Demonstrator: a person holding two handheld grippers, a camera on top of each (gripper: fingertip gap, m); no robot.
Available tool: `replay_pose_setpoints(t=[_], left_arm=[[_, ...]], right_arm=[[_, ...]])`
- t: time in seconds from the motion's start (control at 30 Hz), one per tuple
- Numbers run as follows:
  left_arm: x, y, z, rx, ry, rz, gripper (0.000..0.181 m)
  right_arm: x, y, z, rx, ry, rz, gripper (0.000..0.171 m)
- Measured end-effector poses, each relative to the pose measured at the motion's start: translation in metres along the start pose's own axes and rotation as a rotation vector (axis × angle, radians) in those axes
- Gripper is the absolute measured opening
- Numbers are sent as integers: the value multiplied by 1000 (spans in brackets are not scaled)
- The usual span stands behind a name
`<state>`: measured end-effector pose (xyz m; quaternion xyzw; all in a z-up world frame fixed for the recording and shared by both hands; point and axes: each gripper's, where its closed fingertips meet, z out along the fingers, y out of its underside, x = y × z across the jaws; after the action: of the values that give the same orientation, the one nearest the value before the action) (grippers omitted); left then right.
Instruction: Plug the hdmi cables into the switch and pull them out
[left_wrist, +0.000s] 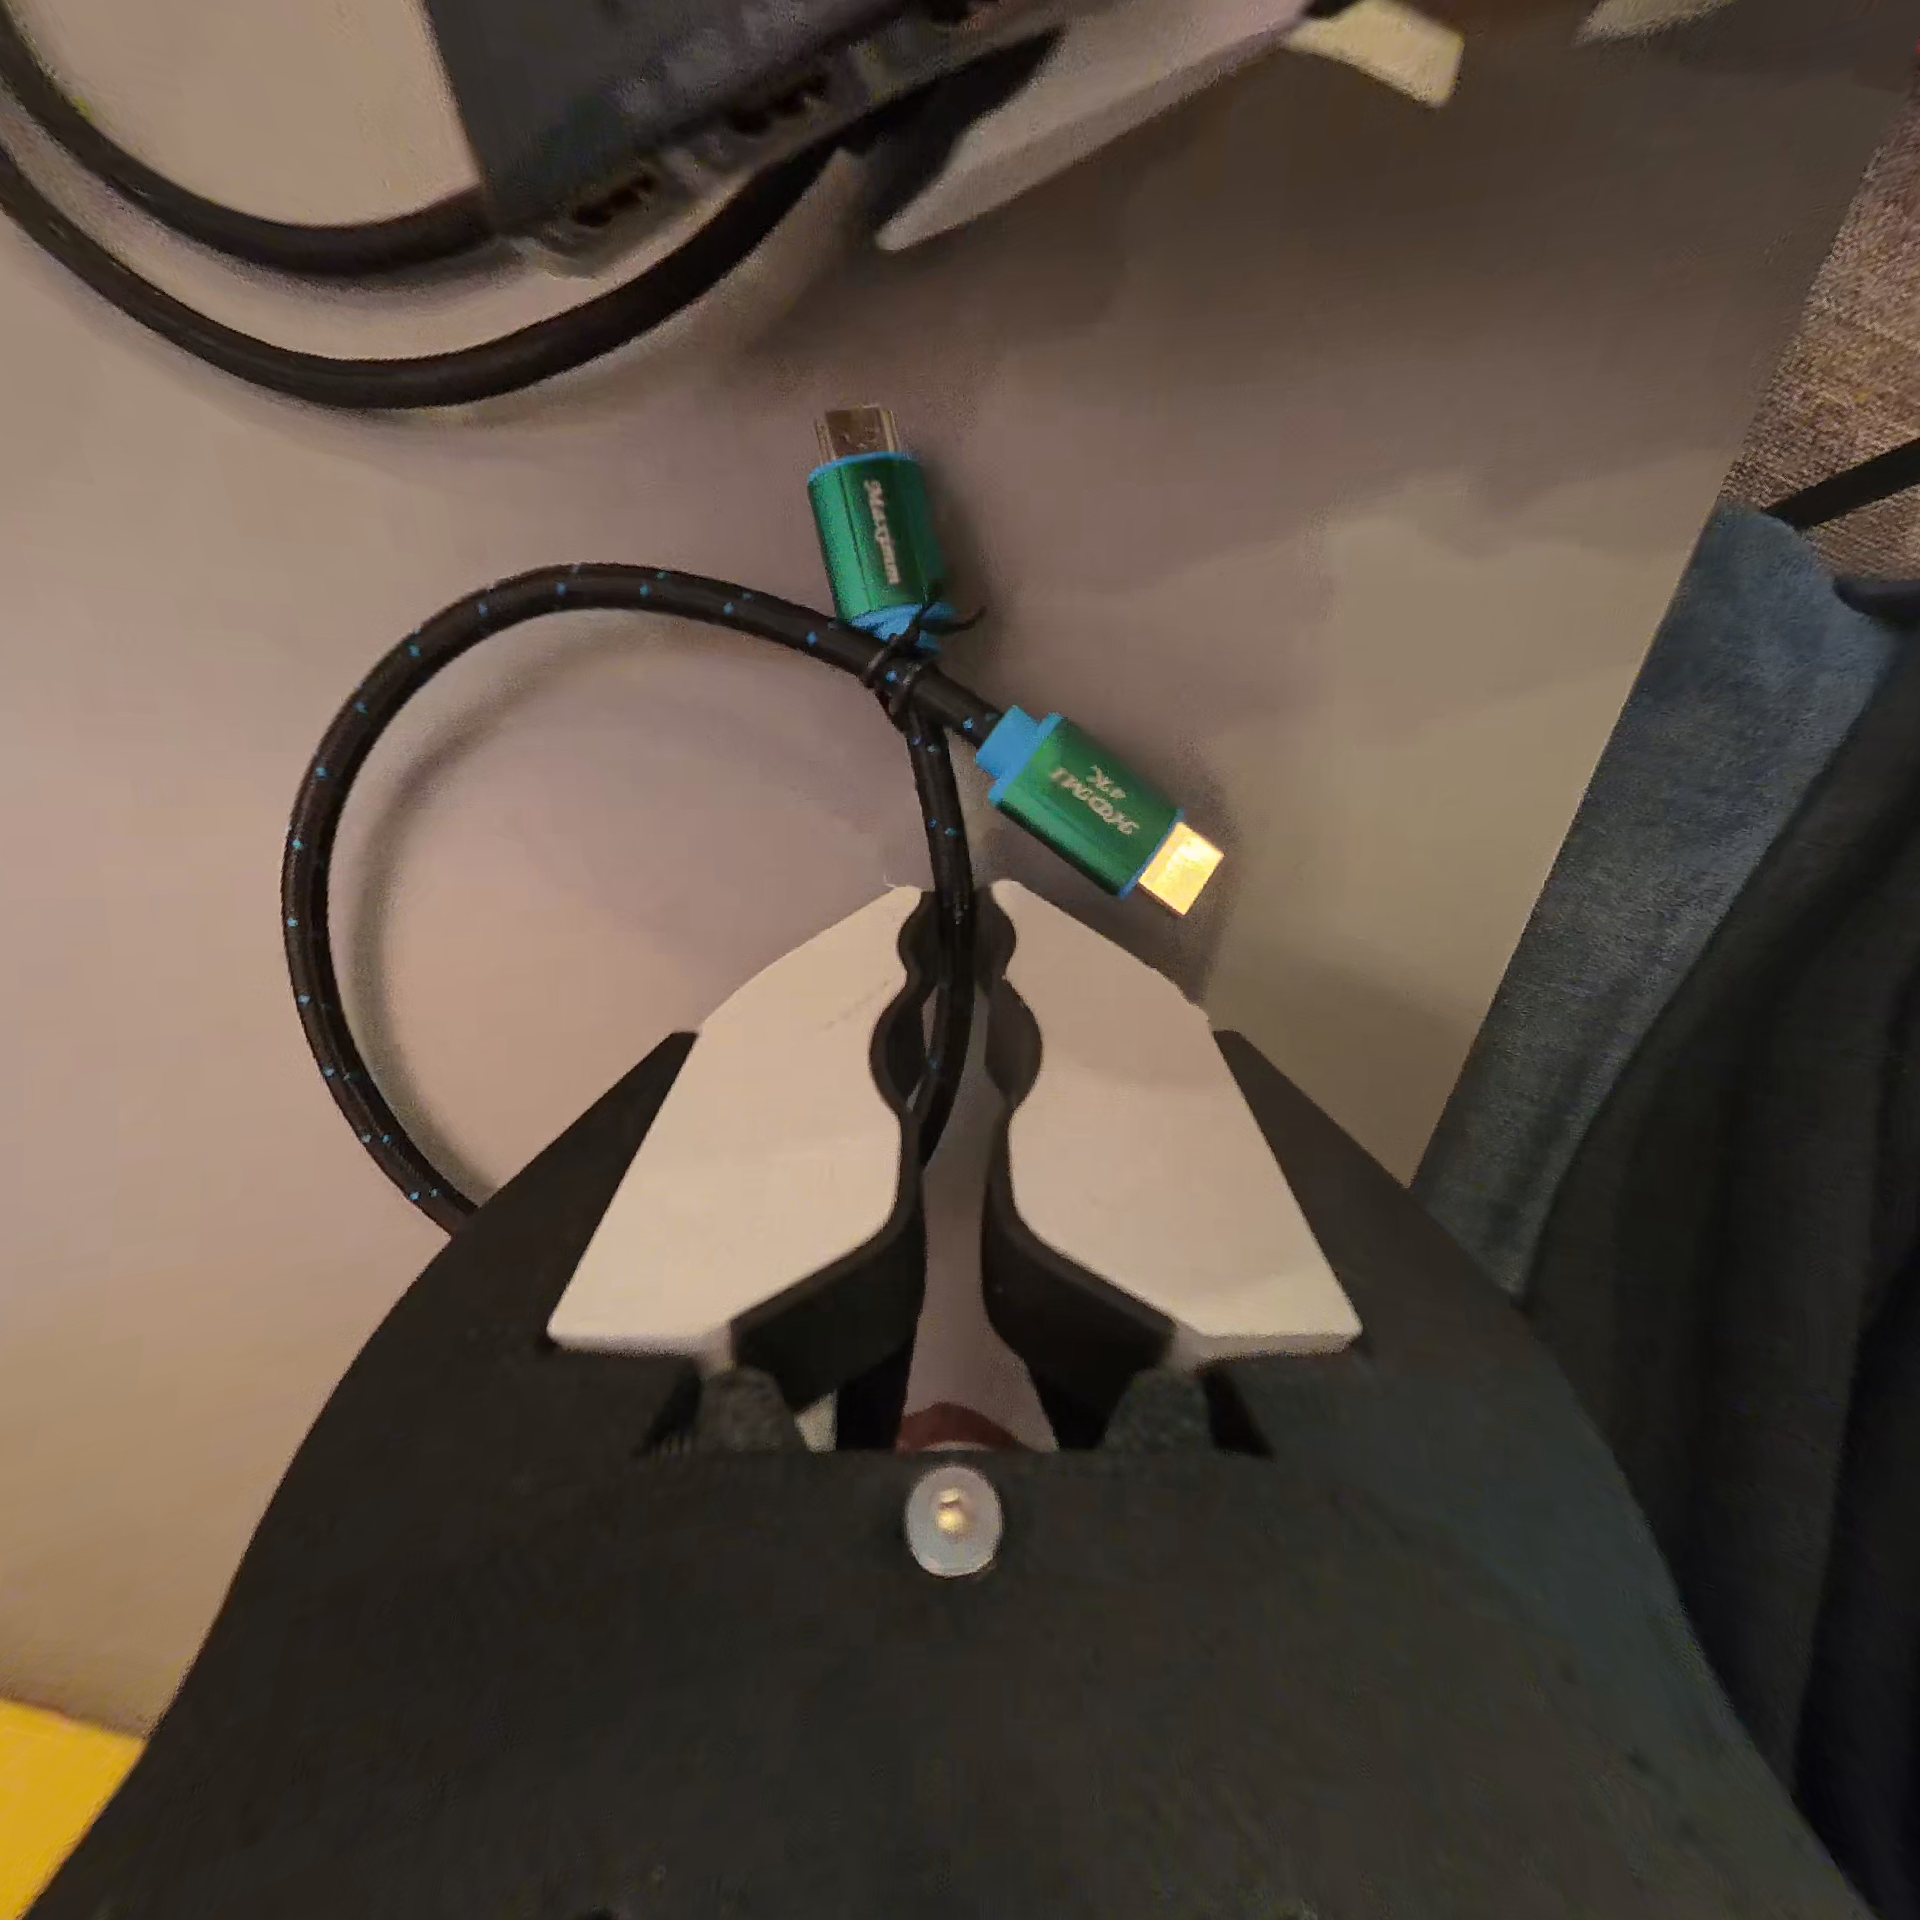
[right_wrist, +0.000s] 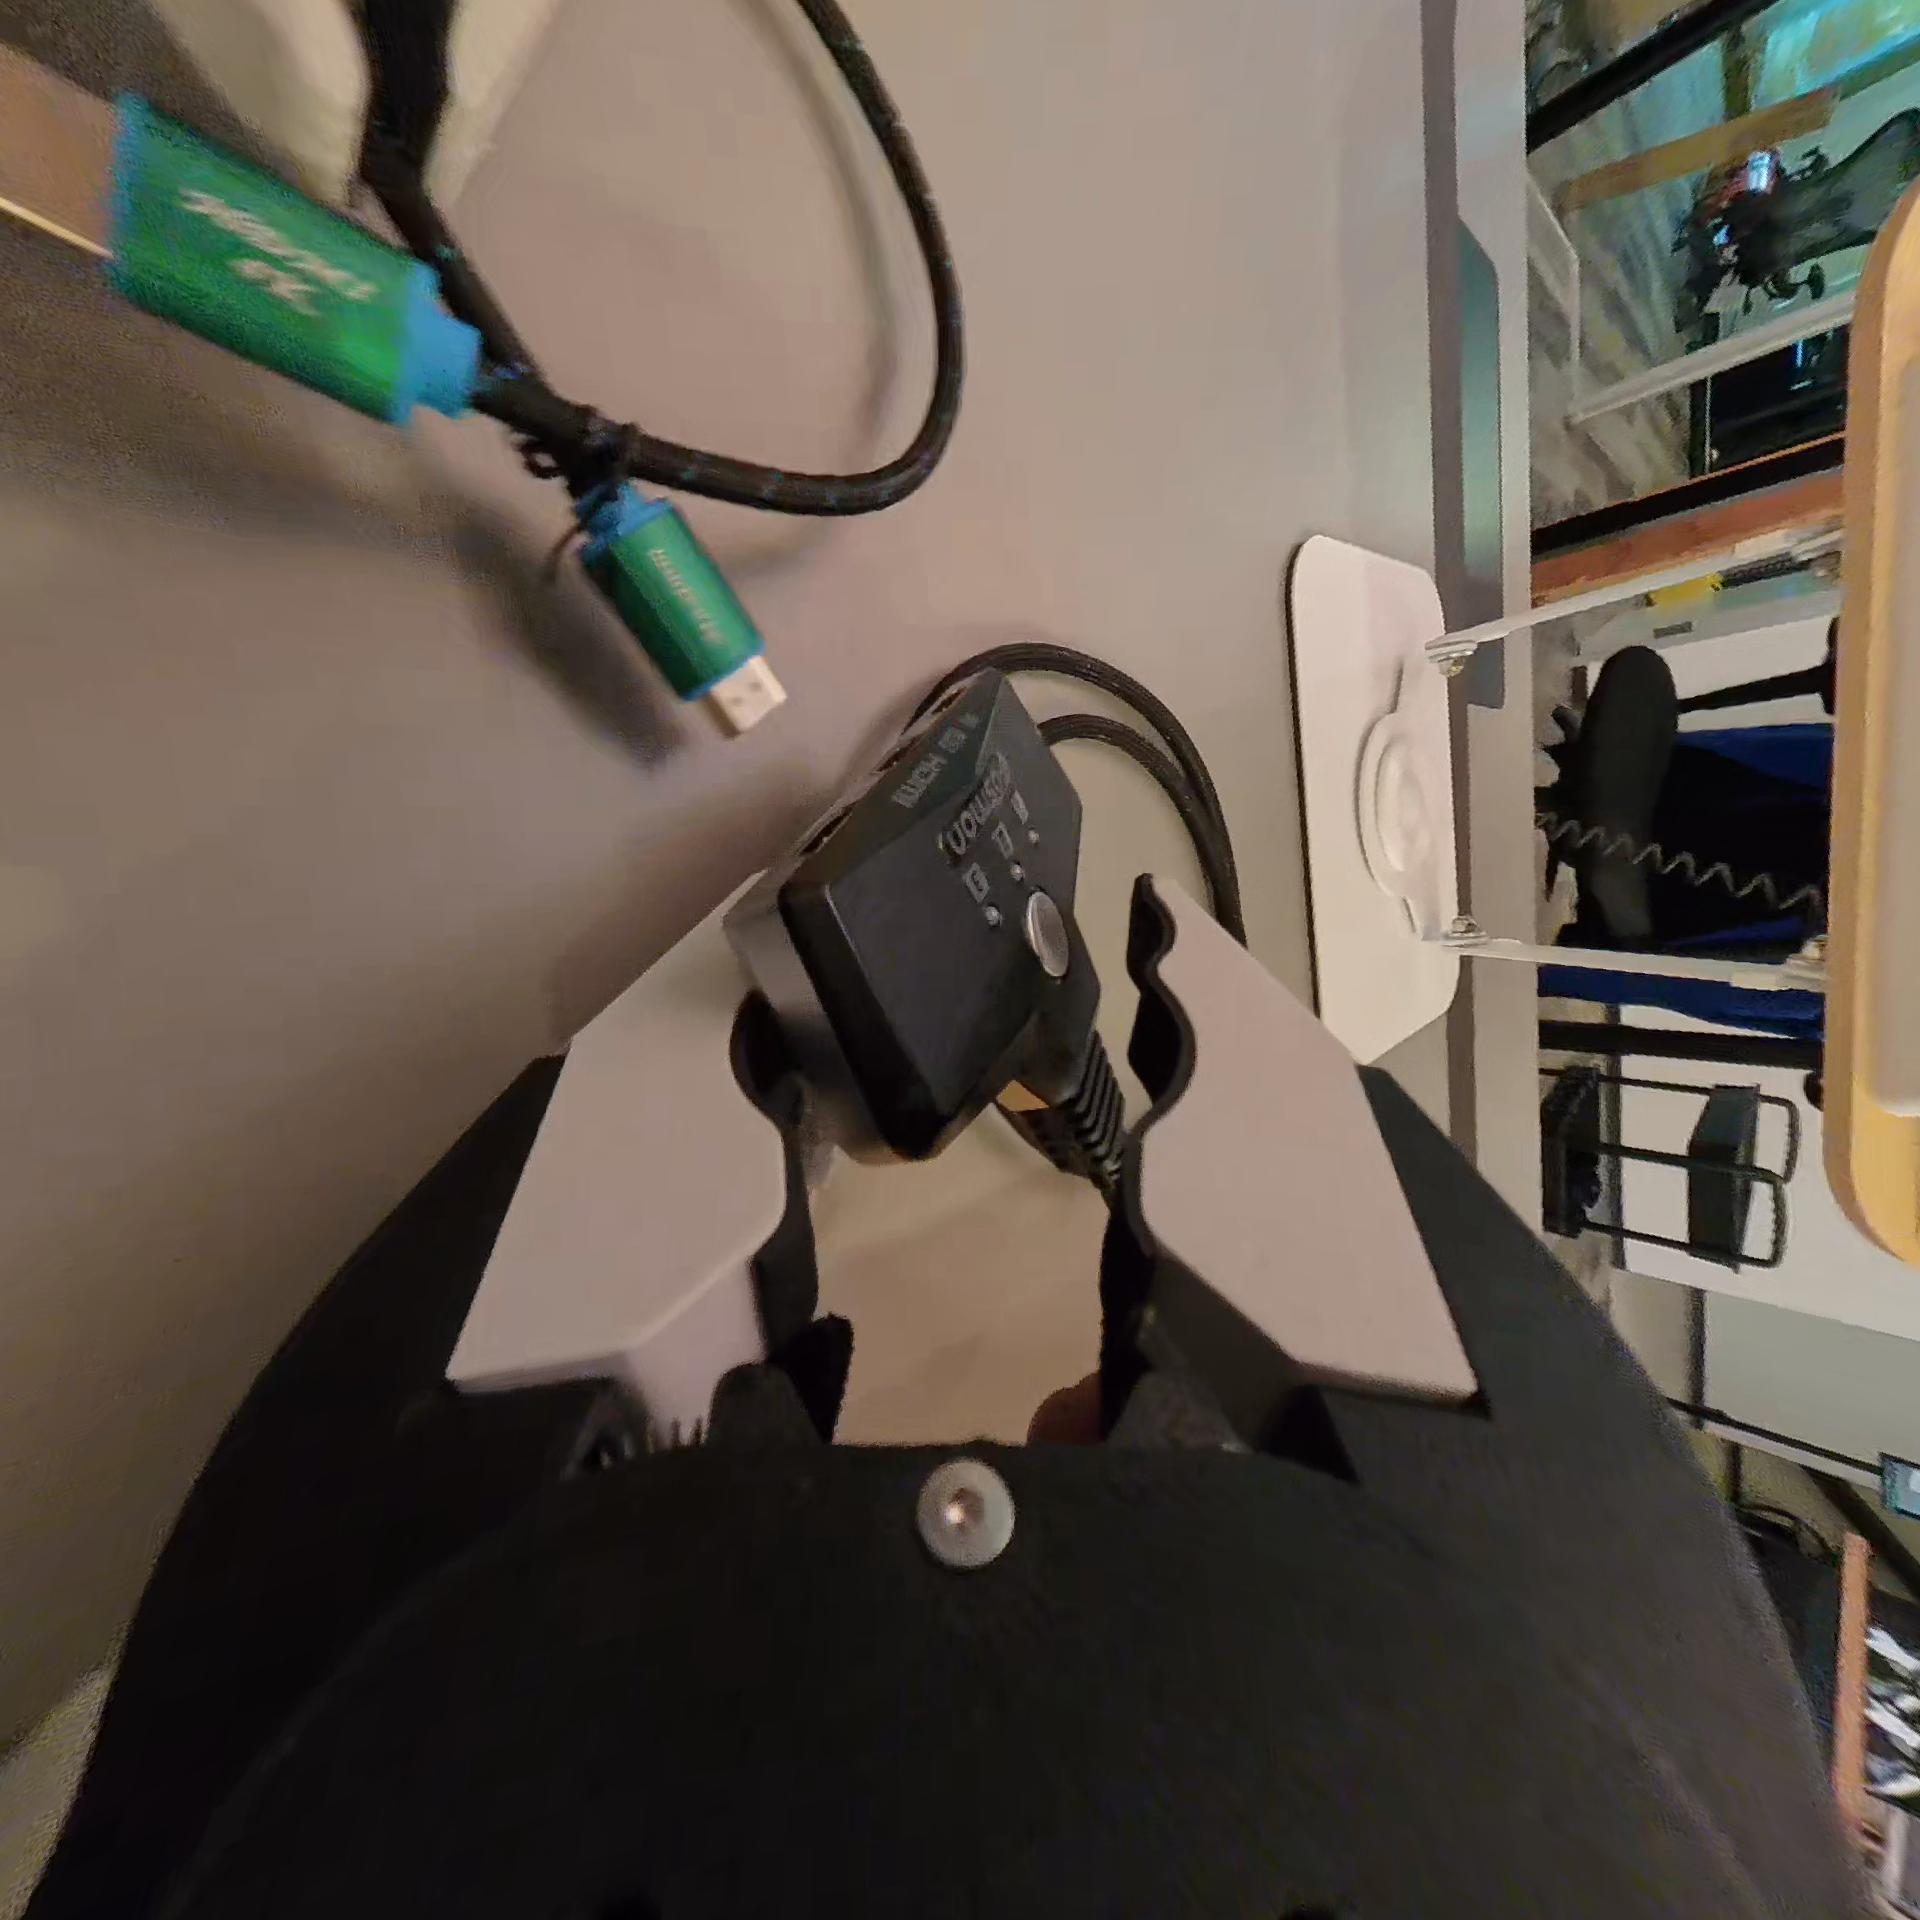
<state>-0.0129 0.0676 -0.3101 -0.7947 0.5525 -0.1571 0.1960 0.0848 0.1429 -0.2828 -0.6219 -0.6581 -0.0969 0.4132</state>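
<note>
White pad (right_wrist: 1371, 790) near grey table (right_wrist: 1143, 312) edge; yellow corner (left_wrist: 52, 1766).

It looks like an office: past the far edge of the pale grey desk (right_wrist: 1195, 312) stand a black swivel chair (right_wrist: 1631, 790), a coiled cord (right_wrist: 1683, 862) and black wire racks (right_wrist: 1662, 1174).

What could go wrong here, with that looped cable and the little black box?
The left tongs pinch the braided cable mid-cord, not a green plug, so aiming a plug may be sloppy. A tie bundles both plugs, limiting reach. The right tongs hold the switch tilted, so it might twist.
</note>
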Motion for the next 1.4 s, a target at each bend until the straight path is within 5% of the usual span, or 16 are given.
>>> replay_pose_setpoints(t=[0.57, 0.9, 1.1, 1.4], left_arm=[[3, -8, -26, 75, 39, -39, 6], [0, -6, -29, 99, 53, -67, 6], [2, -15, -38, 161, 117, -103, 6], [30, -42, -69, 321, 422, -221, 6]], right_arm=[[-15, 1, -9, 58, -50, 58, 56], [-48, -13, -10, 85, -351, 231, 90], [-18, -36, -27, 218, -162, 147, 59], [5, -87, -38, 274, 235, -351, 14]])
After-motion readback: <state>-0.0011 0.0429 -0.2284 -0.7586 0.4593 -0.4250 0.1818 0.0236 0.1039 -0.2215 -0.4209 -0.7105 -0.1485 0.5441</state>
